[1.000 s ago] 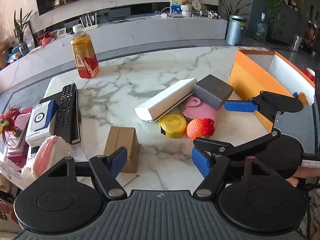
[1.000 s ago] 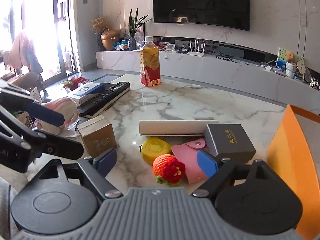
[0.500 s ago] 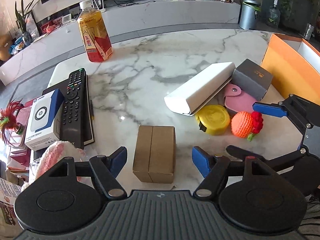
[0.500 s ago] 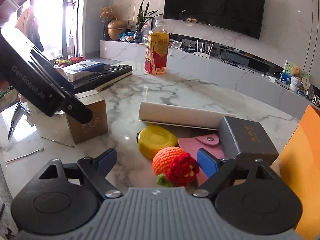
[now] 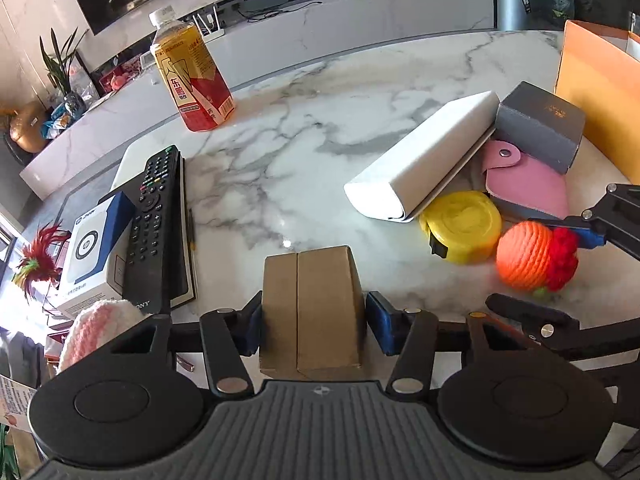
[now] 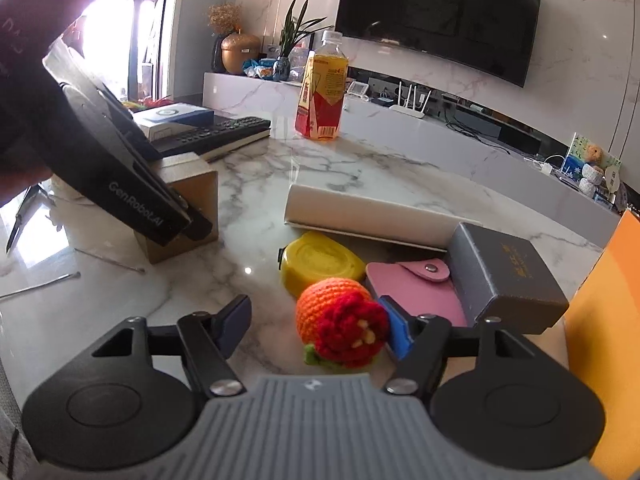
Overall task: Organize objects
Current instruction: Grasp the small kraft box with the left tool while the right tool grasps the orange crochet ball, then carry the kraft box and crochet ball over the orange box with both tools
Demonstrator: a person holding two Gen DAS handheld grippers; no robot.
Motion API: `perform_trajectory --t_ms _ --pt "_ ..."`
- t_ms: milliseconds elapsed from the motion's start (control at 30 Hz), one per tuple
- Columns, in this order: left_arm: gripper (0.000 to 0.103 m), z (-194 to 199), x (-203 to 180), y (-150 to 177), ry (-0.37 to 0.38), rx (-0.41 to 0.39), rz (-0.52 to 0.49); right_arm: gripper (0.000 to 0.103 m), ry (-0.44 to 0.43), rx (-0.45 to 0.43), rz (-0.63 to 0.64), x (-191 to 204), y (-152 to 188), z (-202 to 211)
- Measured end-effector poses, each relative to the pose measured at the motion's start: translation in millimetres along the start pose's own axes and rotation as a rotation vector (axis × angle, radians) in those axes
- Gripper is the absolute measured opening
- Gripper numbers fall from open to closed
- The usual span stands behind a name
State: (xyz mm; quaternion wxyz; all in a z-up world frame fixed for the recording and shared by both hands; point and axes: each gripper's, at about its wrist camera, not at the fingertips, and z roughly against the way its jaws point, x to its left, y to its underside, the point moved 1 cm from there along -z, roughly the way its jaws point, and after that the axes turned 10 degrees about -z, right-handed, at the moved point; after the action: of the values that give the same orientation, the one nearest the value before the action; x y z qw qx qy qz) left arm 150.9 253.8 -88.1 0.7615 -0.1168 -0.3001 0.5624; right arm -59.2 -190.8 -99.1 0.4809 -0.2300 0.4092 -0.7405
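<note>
A brown cardboard box stands on the marble table between the blue pads of my left gripper. Its jaws are closing and the pads lie against the box's two sides. An orange crochet ball with a red flower sits between the pads of my right gripper. Those jaws are closing too: the right pad touches the flower, while the left pad still stands clear of the ball. In the right wrist view the left gripper's body covers part of the cardboard box.
Behind the ball lie a yellow tape measure, a pink pouch, a grey box and a long white box. An orange bin stands at the right. A drink bottle, a remote and a white-blue box are at the left.
Both grippers came down toward the table. The left one moved over the cardboard box and narrowed onto it. The right one lowered around the crochet ball and its jaws narrowed.
</note>
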Motion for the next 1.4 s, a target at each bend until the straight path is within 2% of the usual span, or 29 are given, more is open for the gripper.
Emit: perform_trajectory --t_ms 33,100,167,267,300,367,433,533,667,733,800,867,1000,1067,1267,1400 --pt "0.061 0.0 0.7 -0.3 0.000 0.004 0.008 0.048 -0.003 0.003 0.000 0.0 0.4 0.8" --pt "0.060 -0.2 1.6 -1.8 -0.003 0.015 0.029 0.043 0.000 0.001 -0.004 0.0 0.5 0.7" --pt "0.060 -0.5 0.1 -3.7 -0.024 0.027 0.048 0.042 0.001 -0.001 -0.021 -2.2 0.7 0.9" --pt "0.059 -3.3 -7.6 -8.8 -0.152 0.076 0.027 0.042 0.004 -0.009 -0.033 -4.5 -0.1 4.1" --pt "0.059 -3.1 -5.9 -10.2 -0.160 0.080 0.054 0.042 0.005 -0.016 -0.029 -4.7 -0.8 5.7" --pt "0.059 0.8 2.9 -11.9 -0.115 0.073 0.144 0.042 -0.003 -0.029 -0.023 -4.5 -3.4 9.3" --pt "0.059 6.7 7.3 -14.2 -0.101 0.071 0.193 0.042 -0.008 -0.042 -0.022 -4.0 -7.0 13.8" --pt "0.059 21.9 3.9 -20.0 -0.157 0.064 0.216 0.042 -0.018 -0.063 -0.037 -4.2 -13.0 22.0" --pt "0.059 51.0 8.3 -19.7 -0.175 0.012 0.433 0.042 -0.023 -0.094 -0.093 -6.5 -21.9 34.8" --pt "0.059 69.6 6.4 -17.8 -0.215 -0.023 0.507 0.042 -0.031 -0.117 -0.104 -7.5 -28.5 44.7" --pt "0.059 88.4 -0.5 -16.8 -0.278 -0.039 0.519 0.042 -0.035 -0.151 -0.109 -10.1 -36.8 58.1" --pt "0.059 105.6 -6.8 -15.5 -0.306 -0.046 0.530 0.042 -0.051 -0.180 -0.128 -16.1 -44.8 73.8" --pt "0.059 135.6 -21.3 -13.4 -0.304 -0.068 0.582 0.042 -0.091 -0.197 -0.200 -35.1 -59.6 102.8" --pt "0.059 146.4 -31.5 -16.8 -0.299 -0.088 0.596 0.042 -0.105 -0.234 -0.227 -44.4 -66.0 122.0" --pt "0.059 168.9 -63.7 -46.9 -0.258 -0.153 0.585 0.042 -0.101 -0.277 -0.180 -66.9 -78.8 175.4" --pt "0.059 182.1 -90.6 -69.4 -0.215 -0.211 0.569 0.043 -0.052 -0.289 -0.153 -93.5 -82.0 205.2"
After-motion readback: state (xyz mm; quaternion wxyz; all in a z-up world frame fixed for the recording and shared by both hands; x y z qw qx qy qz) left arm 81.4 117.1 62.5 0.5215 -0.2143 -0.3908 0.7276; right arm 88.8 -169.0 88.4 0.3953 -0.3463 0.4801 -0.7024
